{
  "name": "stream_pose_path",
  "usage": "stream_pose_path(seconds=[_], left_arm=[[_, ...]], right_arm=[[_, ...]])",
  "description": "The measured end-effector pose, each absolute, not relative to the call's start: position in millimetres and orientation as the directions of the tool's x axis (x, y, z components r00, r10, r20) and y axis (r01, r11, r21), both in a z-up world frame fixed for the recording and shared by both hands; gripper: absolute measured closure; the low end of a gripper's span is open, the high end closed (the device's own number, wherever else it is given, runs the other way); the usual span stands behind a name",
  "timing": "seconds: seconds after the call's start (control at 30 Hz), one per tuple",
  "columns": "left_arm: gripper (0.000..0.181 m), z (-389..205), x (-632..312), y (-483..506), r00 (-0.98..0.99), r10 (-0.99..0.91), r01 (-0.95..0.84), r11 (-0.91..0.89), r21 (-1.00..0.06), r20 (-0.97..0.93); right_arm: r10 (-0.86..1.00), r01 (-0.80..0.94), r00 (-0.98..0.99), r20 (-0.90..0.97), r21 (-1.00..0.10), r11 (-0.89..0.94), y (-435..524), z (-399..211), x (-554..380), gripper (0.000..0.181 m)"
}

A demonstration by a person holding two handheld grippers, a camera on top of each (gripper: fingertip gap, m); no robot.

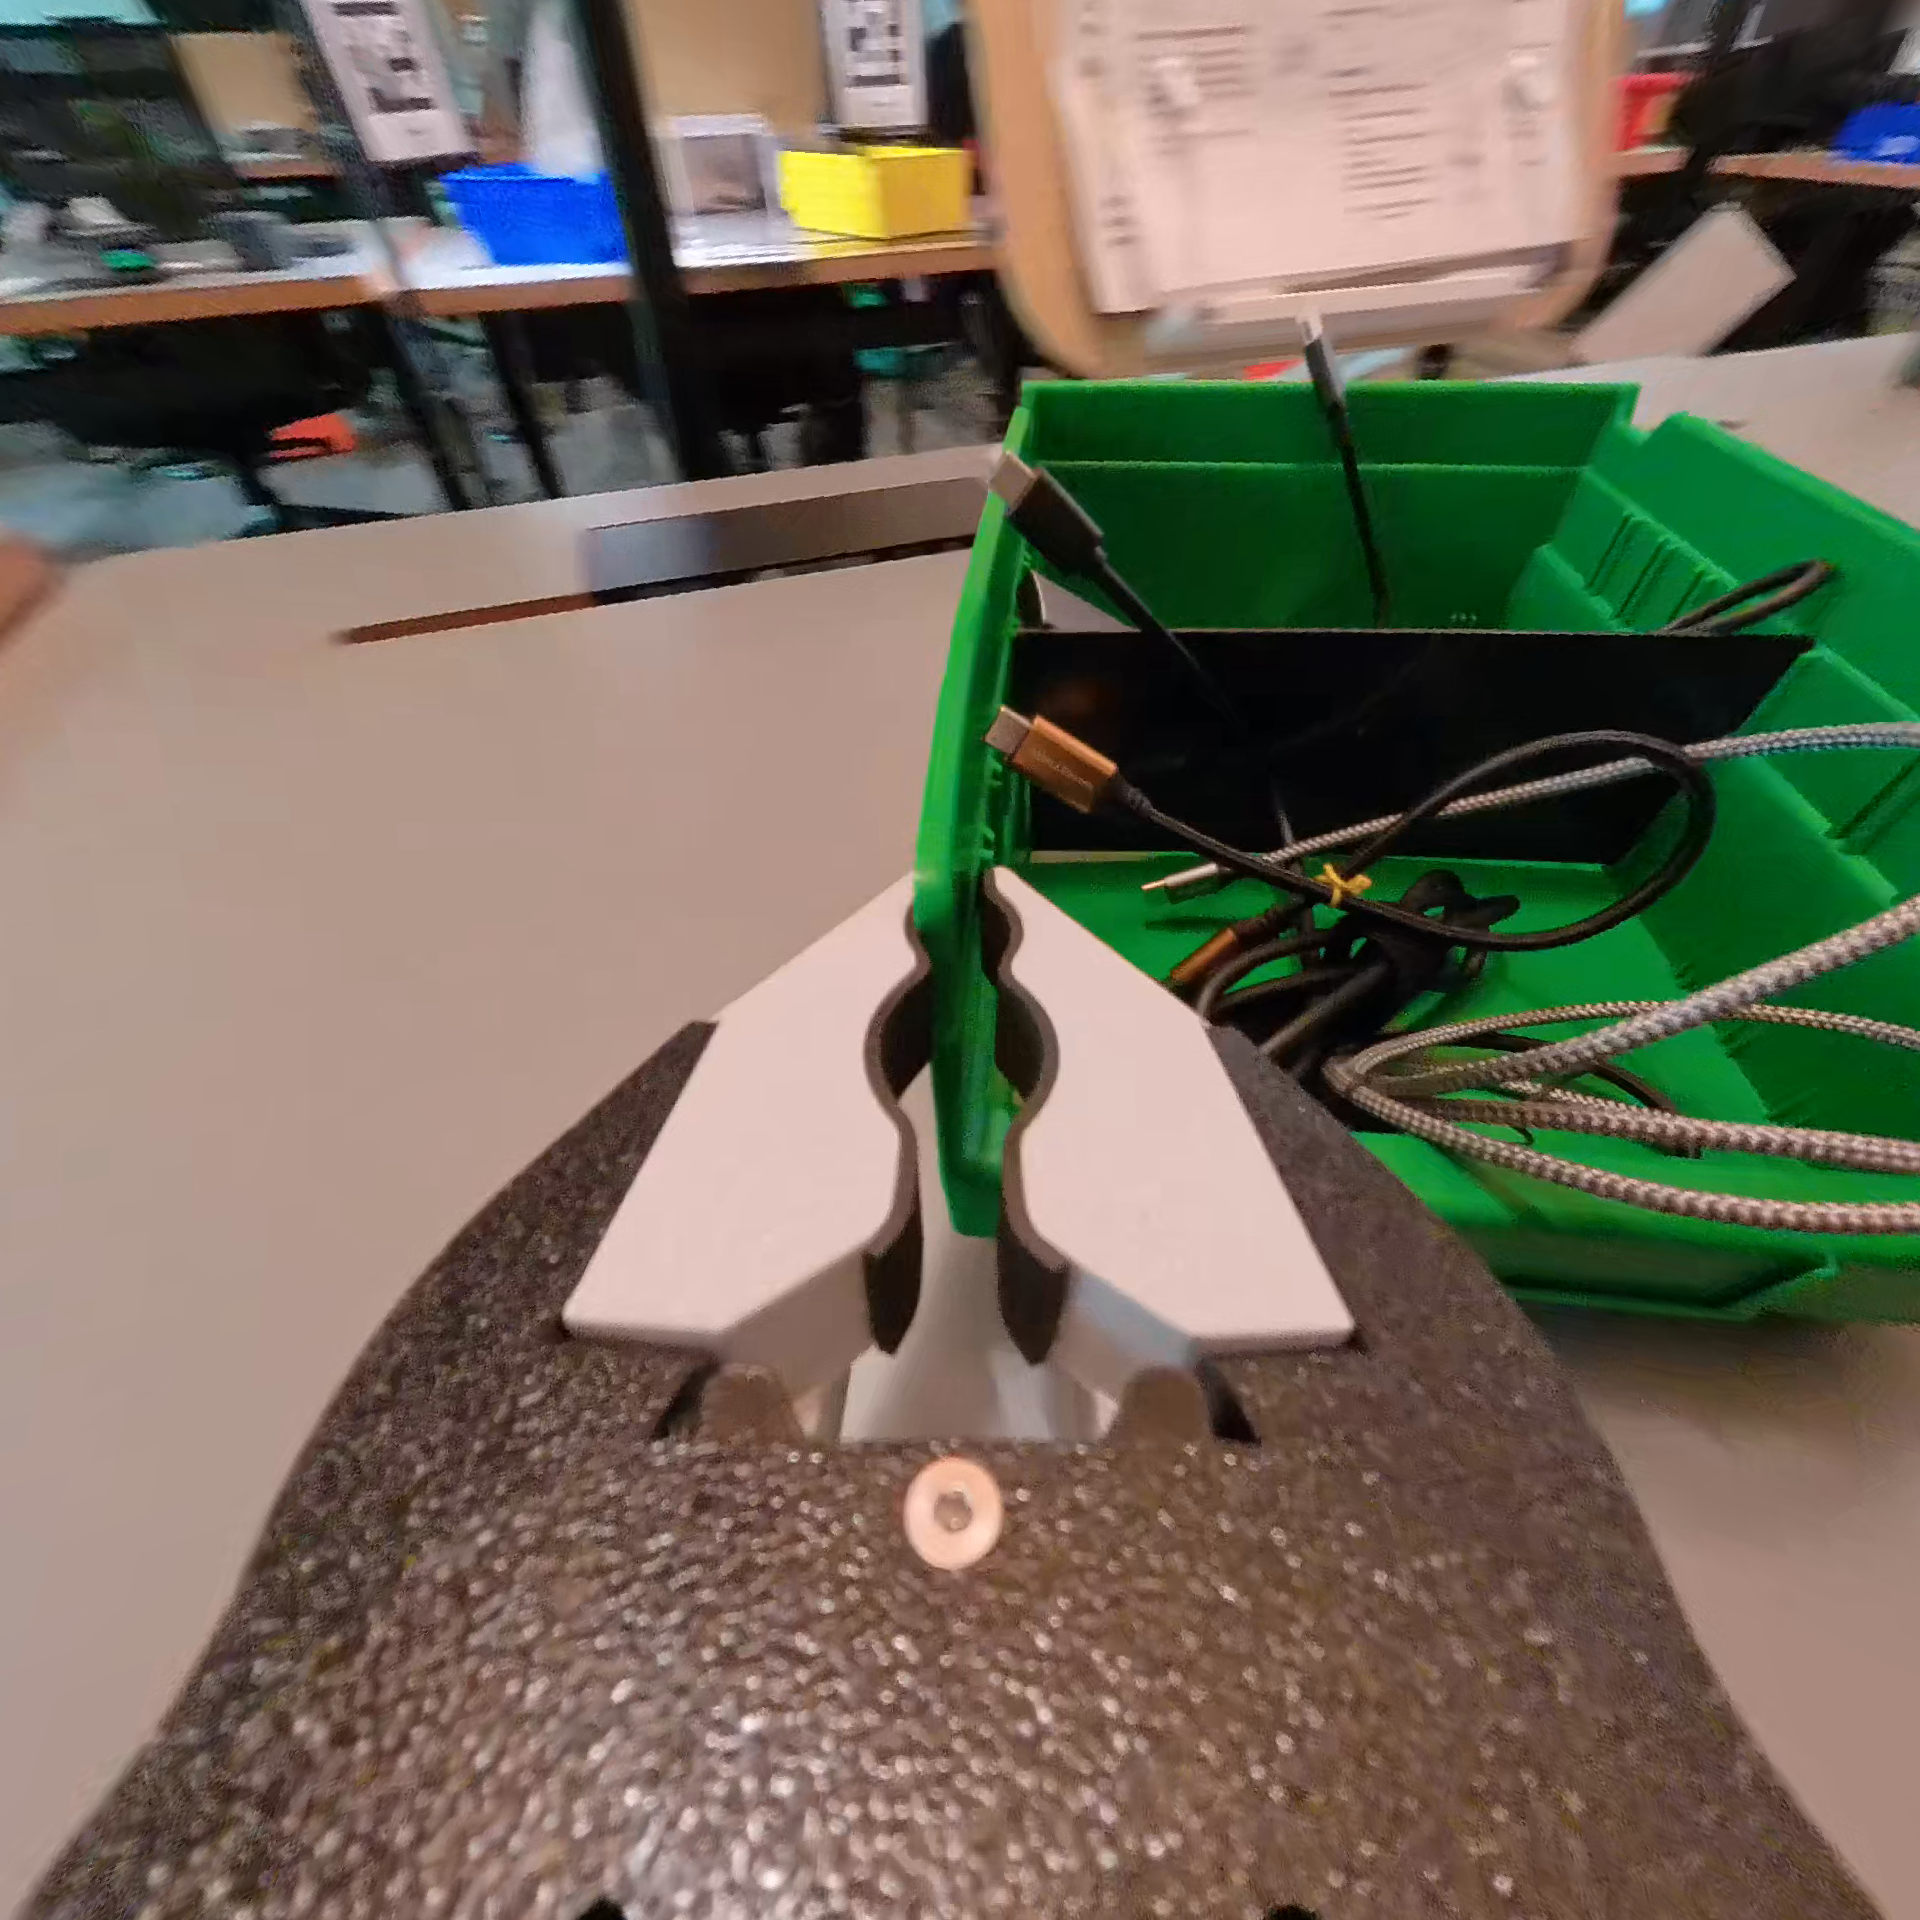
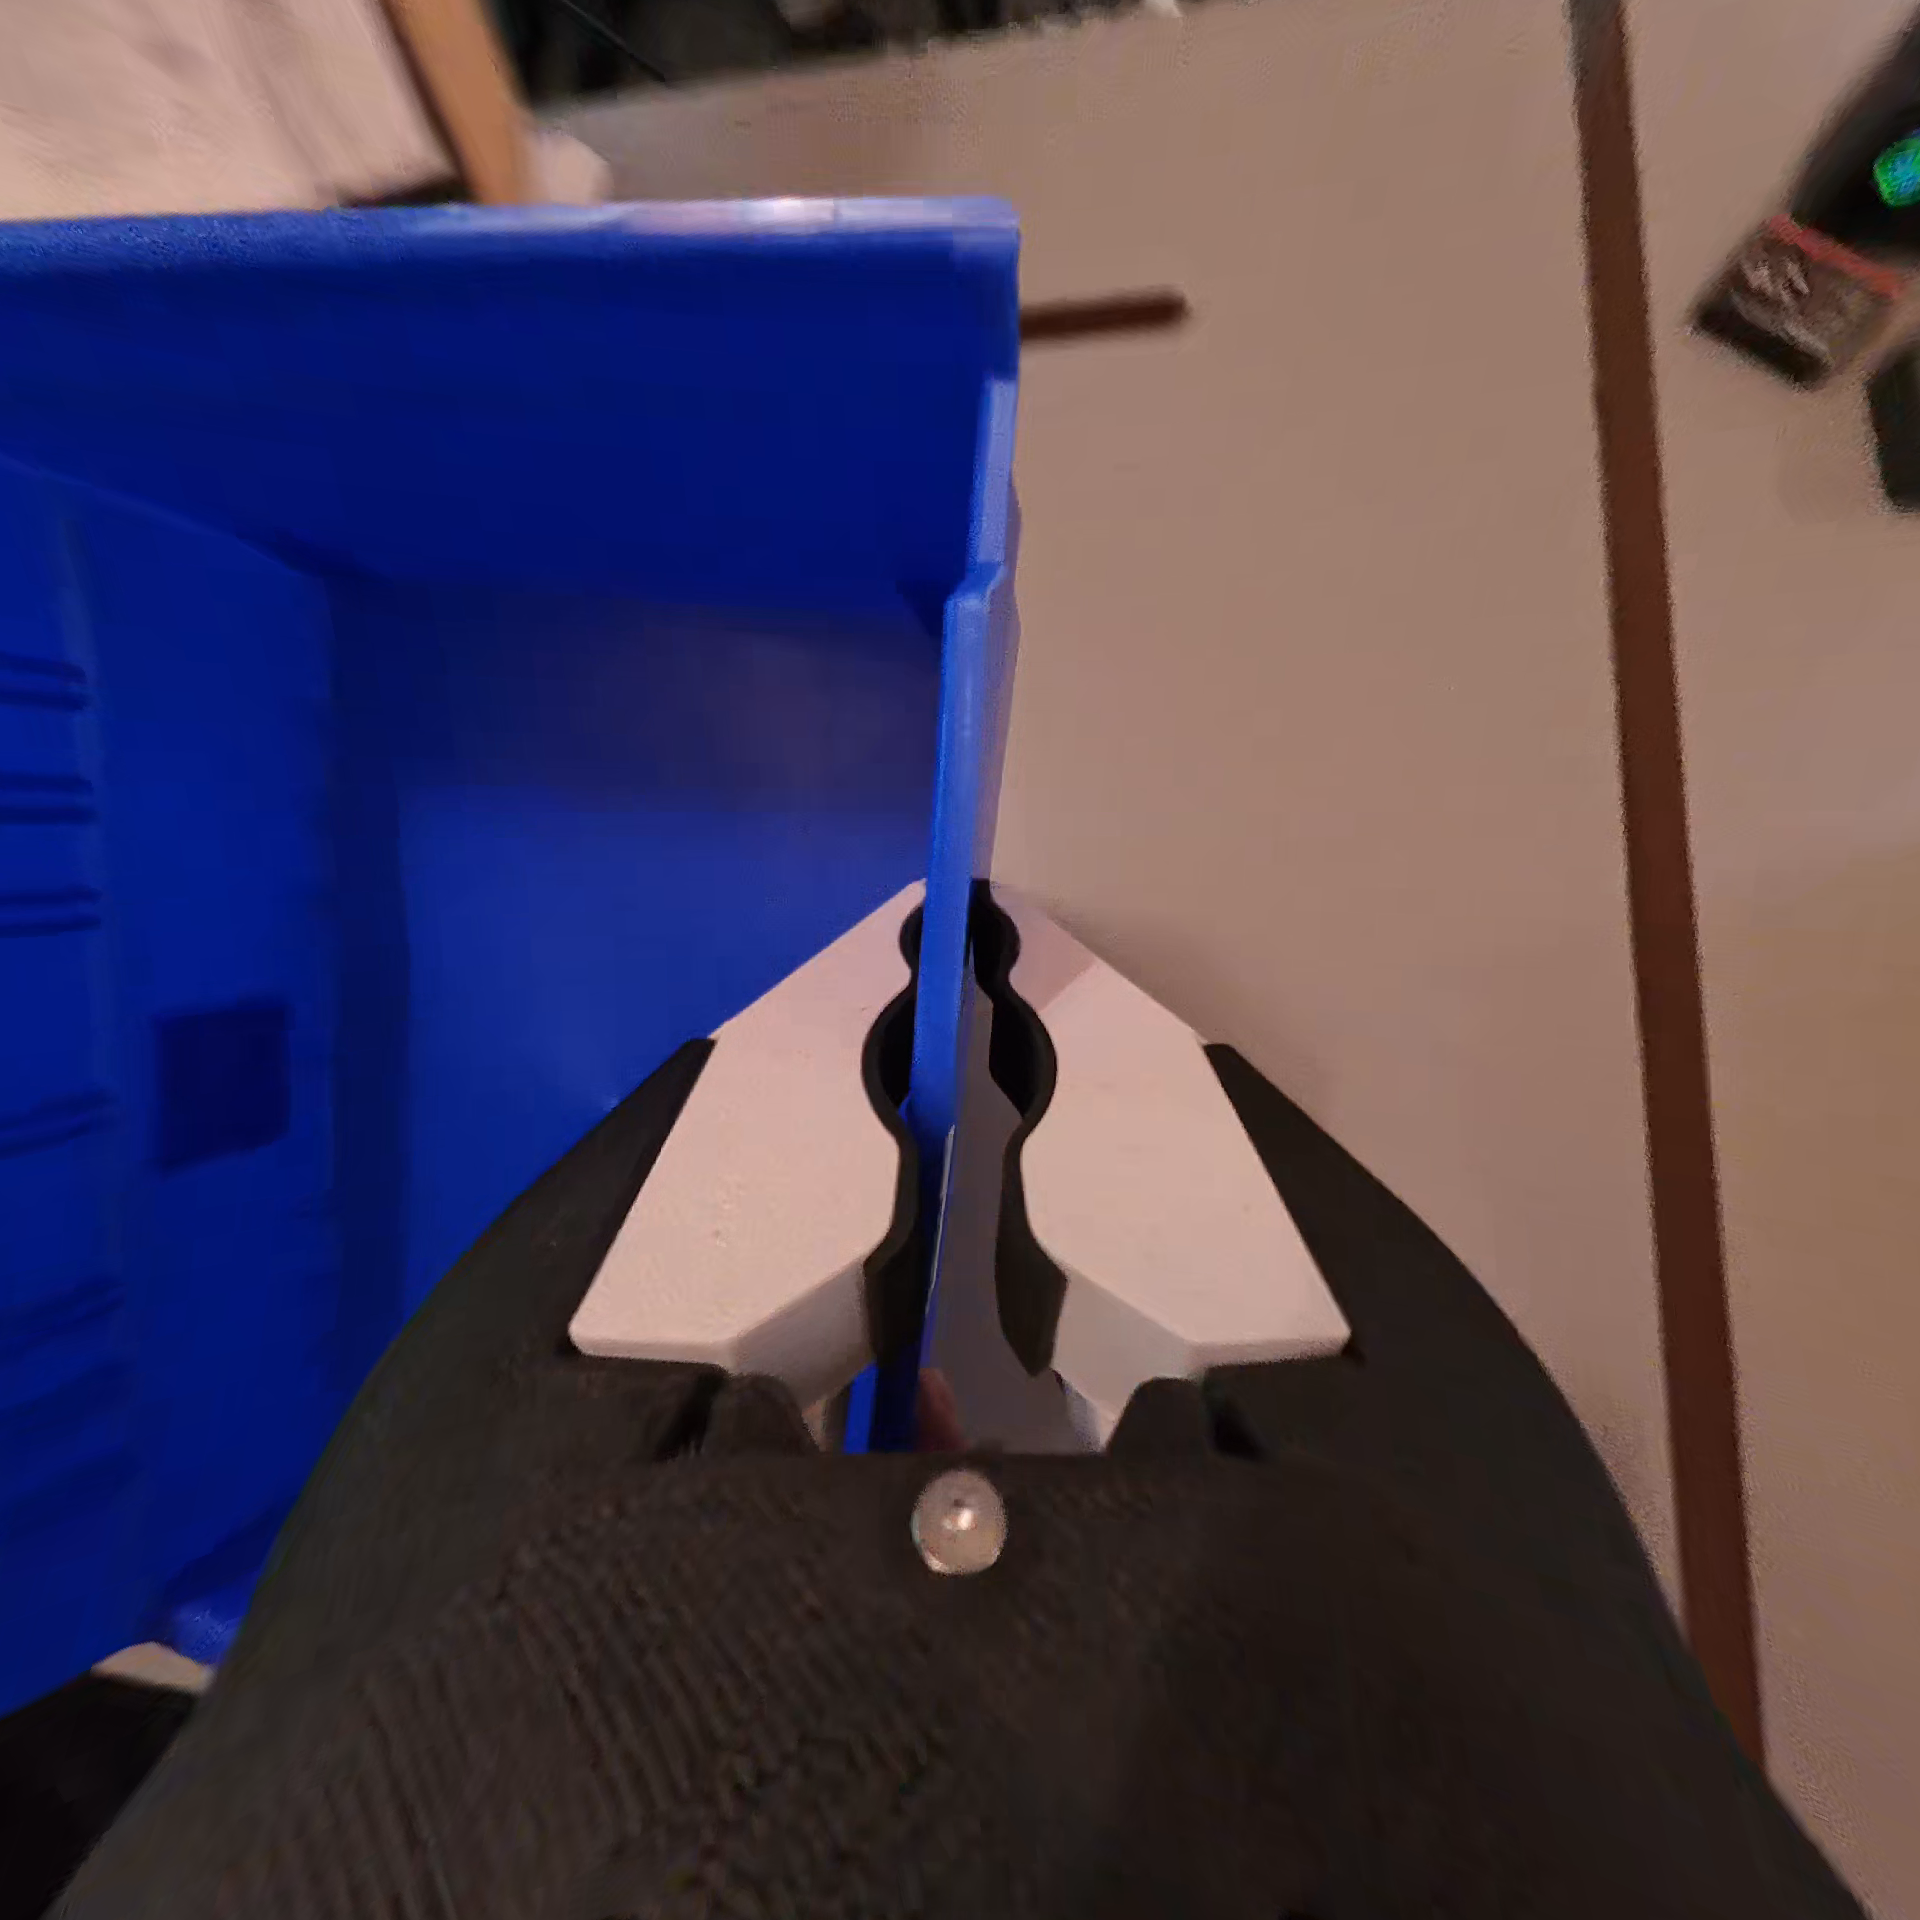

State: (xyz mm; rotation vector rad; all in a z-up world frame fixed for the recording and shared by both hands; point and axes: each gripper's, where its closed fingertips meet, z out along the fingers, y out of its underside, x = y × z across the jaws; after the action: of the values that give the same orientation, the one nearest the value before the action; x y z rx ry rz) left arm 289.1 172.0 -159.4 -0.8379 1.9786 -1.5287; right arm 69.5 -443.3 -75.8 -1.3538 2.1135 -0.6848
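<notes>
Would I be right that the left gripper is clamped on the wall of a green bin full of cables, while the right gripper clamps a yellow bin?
Not quite: the right gripper clamps a blue bin, not a yellow one, as the right wrist view shows. The left gripper does clamp the green bin holding cables.

1 green bin [image 1: 1299,499], 1 blue bin [image 2: 520,520], 2 hand-held grippers [image 1: 961,914] [image 2: 961,904]

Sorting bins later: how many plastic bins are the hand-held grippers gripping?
2: green bin of cables, wall in left hand-held gripper; blue bin, wall in right hand-held gripper.

Soft even indoor light, motion-blurred backgrounds, wide-angle bending at edges, sharper foregrounds.
</notes>
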Motion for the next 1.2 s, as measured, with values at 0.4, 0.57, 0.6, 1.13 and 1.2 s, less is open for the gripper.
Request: stream_pose_path(seconds=[0.4,0.57,0.6,1.13,1.2], left_arm=[[0.179,-160,425,329,-0.381,-0.921,-0.198,0.168,-0.966,-0.082],[0.179,-161,450,336,-0.366,-0.928,-0.216,0.161,-0.963,-0.073],[0.179,-161,451,336,-0.369,-0.926,-0.217,0.163,-0.962,-0.074],[0.153,-91,396,268,-0.446,-0.889,-0.078,0.158,-0.984,-0.108],[0.146,-88,380,224,-0.580,-0.811,-0.079,0.155,-0.985,-0.081]], right_arm=[[-0.861,-0.690,-0.498,-0.101,-0.556,0.464,-513,-194,37,0.176],[-0.886,-0.610,-0.453,-0.103,-0.689,0.392,-517,-181,68,0.171],[-0.895,-0.599,-0.439,-0.080,-0.716,0.358,-518,-174,70,0.167],[-0.941,-0.681,-0.315,0.127,-0.720,0.131,-422,-181,-48,0.156],[-0.906,-0.644,-0.400,0.142,-0.747,0.167,-438,-179,-47,0.175]])
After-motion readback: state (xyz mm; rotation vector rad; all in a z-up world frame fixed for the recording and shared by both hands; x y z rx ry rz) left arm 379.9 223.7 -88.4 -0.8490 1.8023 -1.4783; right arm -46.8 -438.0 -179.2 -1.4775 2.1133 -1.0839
